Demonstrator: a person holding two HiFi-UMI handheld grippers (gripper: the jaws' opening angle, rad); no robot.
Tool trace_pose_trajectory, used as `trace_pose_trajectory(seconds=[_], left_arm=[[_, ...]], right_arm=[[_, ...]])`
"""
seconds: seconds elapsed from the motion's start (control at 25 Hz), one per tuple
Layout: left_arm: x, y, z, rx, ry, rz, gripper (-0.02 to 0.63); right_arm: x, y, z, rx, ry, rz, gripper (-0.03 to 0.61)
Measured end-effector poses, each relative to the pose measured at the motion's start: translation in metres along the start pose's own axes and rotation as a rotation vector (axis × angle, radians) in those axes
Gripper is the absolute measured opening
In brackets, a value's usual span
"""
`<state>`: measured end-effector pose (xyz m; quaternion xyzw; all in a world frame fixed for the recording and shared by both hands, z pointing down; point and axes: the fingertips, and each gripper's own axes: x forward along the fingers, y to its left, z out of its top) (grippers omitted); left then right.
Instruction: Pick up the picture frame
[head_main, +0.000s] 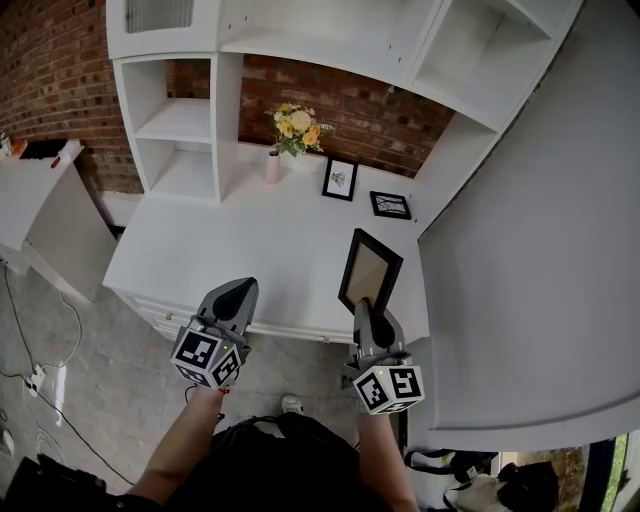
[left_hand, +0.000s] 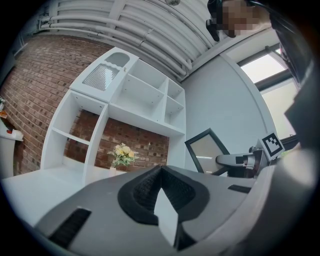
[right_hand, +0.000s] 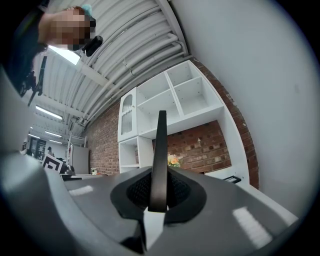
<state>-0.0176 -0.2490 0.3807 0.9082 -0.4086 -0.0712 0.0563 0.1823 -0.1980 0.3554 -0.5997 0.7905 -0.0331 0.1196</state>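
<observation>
The right hand-held gripper (head_main: 366, 308) clamps the lower rim of a black picture frame (head_main: 369, 268) standing upright just ahead of its jaws over the table (head_main: 240, 245), a light, stiff, probably glazed piece best pinched by that rim, while the left hand-held gripper (head_main: 236, 292) alongside is closed and empty.

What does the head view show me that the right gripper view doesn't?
Only the head view: the flat front of the picture frame, and the floor with cables beside the desk. Only the right gripper view: the ribbed ceiling, and the frame seen edge-on as a thin dark strip clamped between the jaws of the right hand-held gripper. Both: the frame itself, the yellow flowers, the white shelf unit and the brick wall.
</observation>
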Motion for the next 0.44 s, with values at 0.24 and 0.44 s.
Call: trace_pose_trajectory(seconds=[0.24, 0.44], left_arm=[[0.0007, 0.0012, -0.0039, -0.006, 0.009, 0.002, 0.009], [-0.0015, 0.0032, -0.0062, -0.007, 0.017, -0.004, 0.009]], right_arm=[[0.0006, 0.0002, -0.0029, -0.004, 0.015, 0.002, 0.023], [0.0016, 0.0041, -0.0044, -0.01, 0.017, 0.001, 0.023]])
